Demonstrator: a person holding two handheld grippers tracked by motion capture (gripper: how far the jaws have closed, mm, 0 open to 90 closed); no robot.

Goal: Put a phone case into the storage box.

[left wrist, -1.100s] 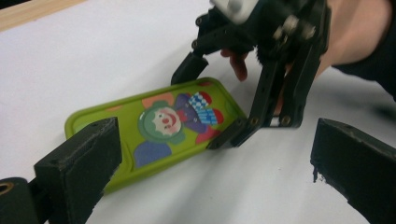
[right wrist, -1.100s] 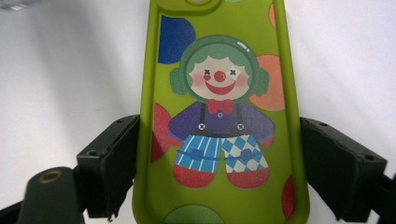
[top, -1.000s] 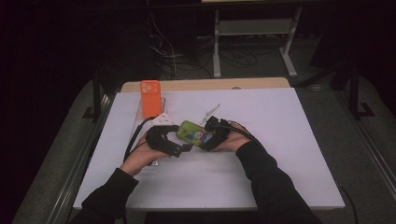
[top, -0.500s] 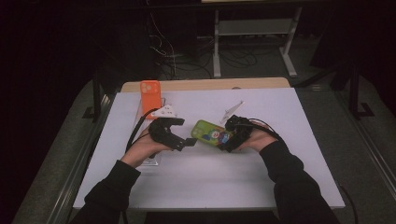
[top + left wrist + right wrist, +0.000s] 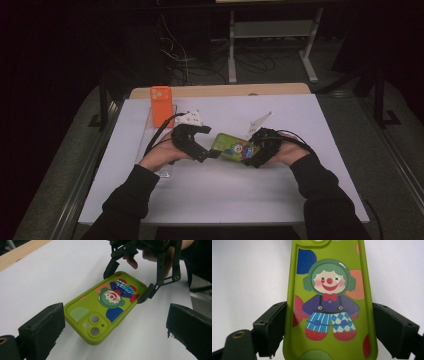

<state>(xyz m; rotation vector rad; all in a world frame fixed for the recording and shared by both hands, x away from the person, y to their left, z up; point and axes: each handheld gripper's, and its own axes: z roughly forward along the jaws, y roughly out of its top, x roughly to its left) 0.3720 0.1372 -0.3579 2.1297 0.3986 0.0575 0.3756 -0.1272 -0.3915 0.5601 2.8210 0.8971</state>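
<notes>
The right gripper [image 5: 252,154] pinches the green phone case [image 5: 329,302] across its width near the bottom end, one black jaw against each long edge, so the case sticks out ahead of it like a paddle, held above the white table [image 5: 280,195]. That grip looks like the weak spot: the soft rim could bow or slide between the jaws, and the far, camera-hole end could sag or twist if it is nudged. The left gripper [image 5: 112,337] faces that free end with its jaws spread wide, one on each side and touching nothing; if it closes off-centre or pushes forward, it may lever the case out of the other grip and drop it on the table. The case itself is lime green with a raised rim, camera cut-outs at the end nearest the left gripper, coloured dots, and a clown in blue checked trousers. Farther off, beyond the left gripper, an orange phone [image 5: 161,105] stands upright.
</notes>
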